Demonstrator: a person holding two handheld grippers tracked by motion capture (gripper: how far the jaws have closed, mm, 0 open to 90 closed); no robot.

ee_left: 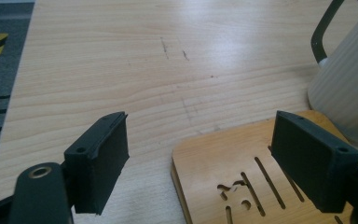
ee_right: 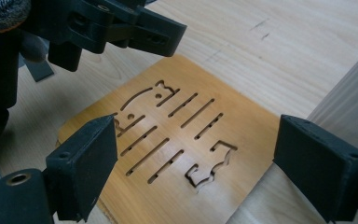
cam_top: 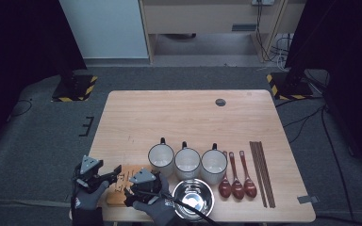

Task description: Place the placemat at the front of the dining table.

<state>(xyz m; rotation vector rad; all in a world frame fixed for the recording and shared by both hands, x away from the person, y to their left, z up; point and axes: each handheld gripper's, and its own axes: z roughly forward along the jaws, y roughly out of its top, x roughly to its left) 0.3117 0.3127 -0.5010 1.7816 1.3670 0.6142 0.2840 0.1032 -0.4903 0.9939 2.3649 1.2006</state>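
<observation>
Since both the left gripper [cam_top: 115, 170] and right gripper [ee_right: 200, 172] are held open, the thin, stiff, light wooden trivet [ee_right: 177, 135] is best taken by an edge.

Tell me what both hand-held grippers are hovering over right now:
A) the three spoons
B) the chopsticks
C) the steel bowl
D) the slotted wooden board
D: the left hand-held gripper and the right hand-held gripper both have open jaws over the slotted wooden board, which lies flat on the table left of the steel bowl.
</observation>
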